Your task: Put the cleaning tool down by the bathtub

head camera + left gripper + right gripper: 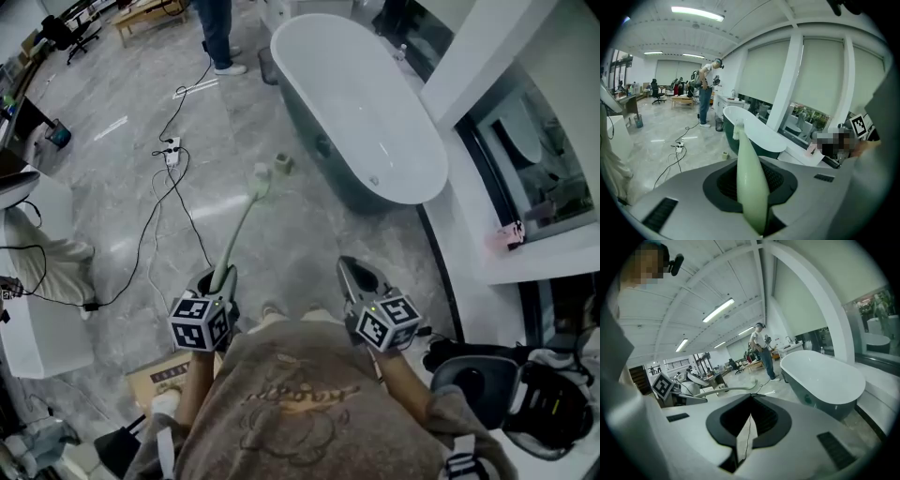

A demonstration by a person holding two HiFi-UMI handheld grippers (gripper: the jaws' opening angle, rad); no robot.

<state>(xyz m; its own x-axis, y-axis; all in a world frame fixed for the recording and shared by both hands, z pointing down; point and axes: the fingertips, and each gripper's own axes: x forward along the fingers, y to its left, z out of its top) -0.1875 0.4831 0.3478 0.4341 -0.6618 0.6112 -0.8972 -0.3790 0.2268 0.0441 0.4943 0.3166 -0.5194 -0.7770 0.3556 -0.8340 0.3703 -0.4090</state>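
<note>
Over the glossy, perhaps stone floor [122, 178] beside the bathtub [361, 103], the left gripper [223, 277] is clamping the cleaning tool [240, 228] in its fingers; the right gripper [357, 274] is holding its fingers together, empty.

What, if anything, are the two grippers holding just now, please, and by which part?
The left gripper is shut on the pale green cleaning brush, gripping the end of its handle; the right gripper is shut and empty.
</note>
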